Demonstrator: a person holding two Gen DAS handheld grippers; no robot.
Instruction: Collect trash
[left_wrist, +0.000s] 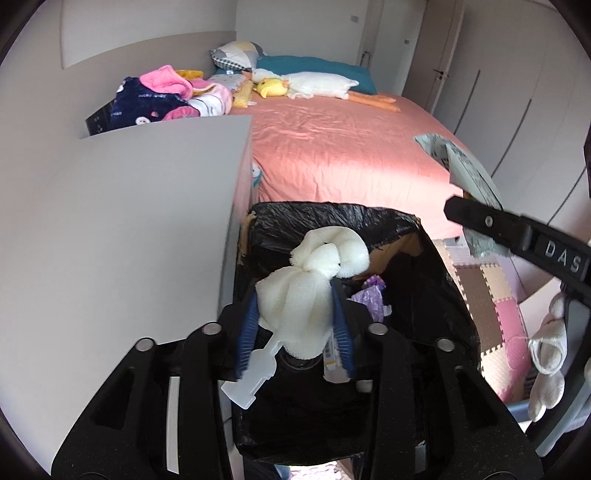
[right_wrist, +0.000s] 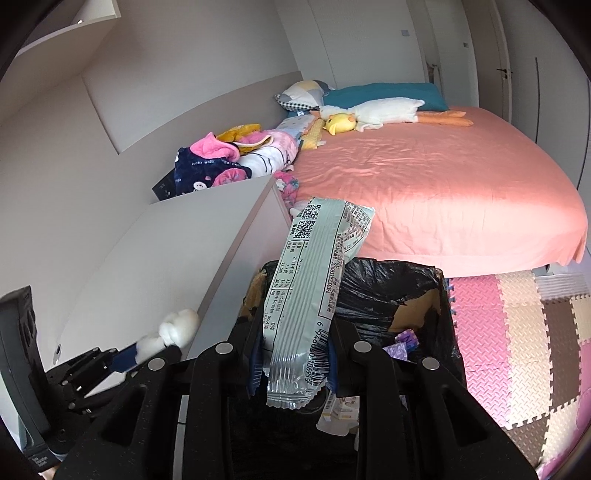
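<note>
Left wrist view shows the left gripper (left_wrist: 295, 325) jaws flanking white crumpled foam (left_wrist: 306, 291) above the black-lined bin (left_wrist: 424, 236), while the right gripper (right_wrist: 291, 354) jaws bracket a silvery printed snack wrapper (right_wrist: 306, 295), whether either pair presses I cannot tell.

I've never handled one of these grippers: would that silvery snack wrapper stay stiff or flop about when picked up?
Probably floppy: the wrapper bends over at its top above the right gripper. It looks flat and empty, so likely very light. Its glossy film may be slippery.

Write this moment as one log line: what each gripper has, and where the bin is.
left gripper: white foam piece between jaws | right gripper: snack wrapper between jaws | black-lined bin: below both
</note>
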